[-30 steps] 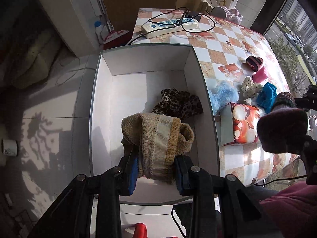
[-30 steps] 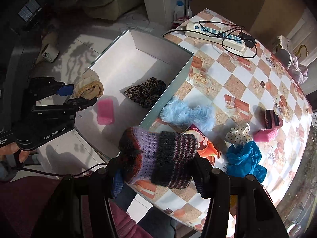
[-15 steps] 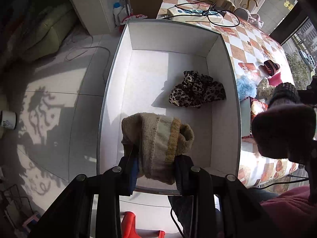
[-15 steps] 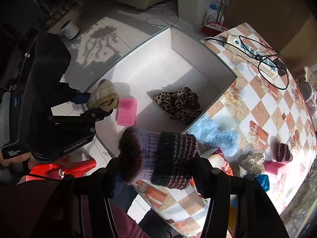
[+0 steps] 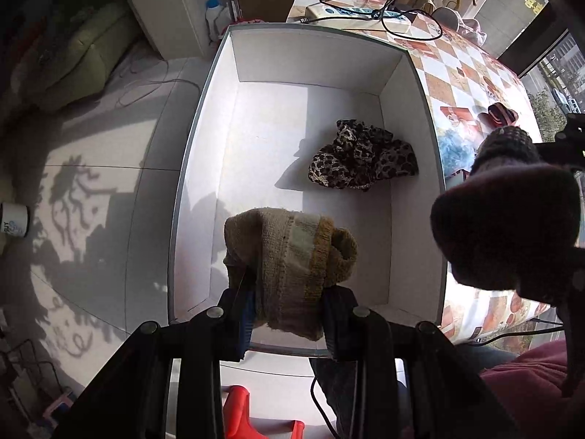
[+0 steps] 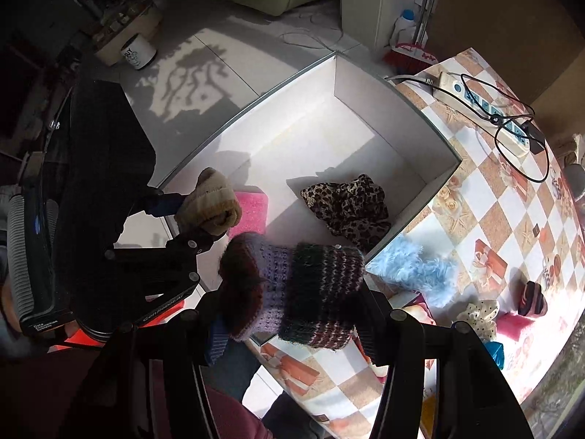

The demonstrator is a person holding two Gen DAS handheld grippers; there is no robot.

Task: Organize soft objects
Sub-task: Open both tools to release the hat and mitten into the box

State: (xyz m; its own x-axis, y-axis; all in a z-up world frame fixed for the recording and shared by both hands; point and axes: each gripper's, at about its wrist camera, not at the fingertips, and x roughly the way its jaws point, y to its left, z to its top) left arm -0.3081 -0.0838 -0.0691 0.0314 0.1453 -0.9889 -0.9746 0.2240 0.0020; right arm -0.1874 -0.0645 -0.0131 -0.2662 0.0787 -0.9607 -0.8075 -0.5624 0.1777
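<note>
My left gripper [image 5: 287, 311] is shut on a beige knitted sock [image 5: 292, 252] and holds it over the near end of the white box [image 5: 310, 58]. In the right wrist view the same sock [image 6: 210, 206] hangs above a pink sponge [image 6: 250, 212] on the box floor. My right gripper [image 6: 292, 323] is shut on a purple and dark striped knitted sock [image 6: 296, 289], held above the box's near right corner. That sock also shows at the right of the left wrist view [image 5: 508, 226]. A leopard-print cloth [image 5: 362, 161] lies inside the box.
The checkered table [image 6: 493, 219] carries a fluffy blue item [image 6: 413, 267], a dotted scrunchie [image 6: 479, 312], a small striped item [image 6: 532, 298], a pink item [image 6: 510, 325], a blue scrunchie [image 6: 495, 353] and a power strip with cables [image 6: 486, 109]. A red stool [image 5: 245, 417] stands on the floor below.
Both grippers have moved left, further over the box, each still holding its sock. The box now fills more of both views.
</note>
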